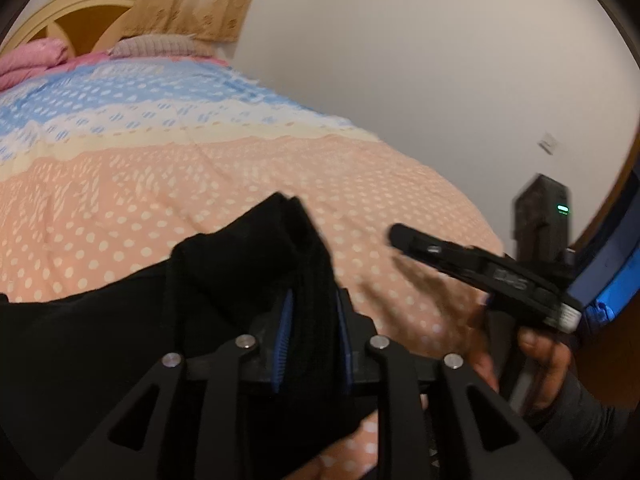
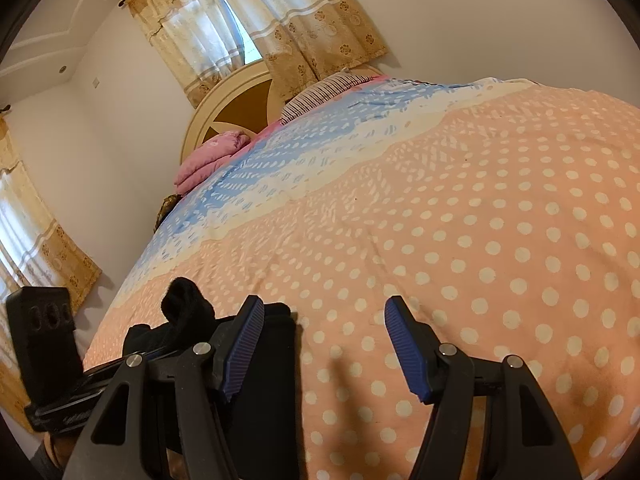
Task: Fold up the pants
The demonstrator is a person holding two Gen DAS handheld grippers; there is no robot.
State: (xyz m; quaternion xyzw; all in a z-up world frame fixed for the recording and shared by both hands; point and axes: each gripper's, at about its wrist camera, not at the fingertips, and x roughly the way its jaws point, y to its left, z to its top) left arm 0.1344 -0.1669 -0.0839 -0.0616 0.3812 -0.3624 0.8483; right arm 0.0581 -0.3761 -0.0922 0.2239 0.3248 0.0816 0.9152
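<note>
Though bunched, black pants (image 1: 256,280) between left gripper (image 1: 310,332) jaws.

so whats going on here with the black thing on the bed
A person is folding black pants on a bed covered with a polka-dot quilt, using a handheld gripper in each hand. The left gripper is shut on a bunched section of the pants and holds it raised off the quilt. The right gripper is open with nothing between its fingers, just beside the pants above the quilt. The fold is not finished; the fabric looks rumpled.
</note>
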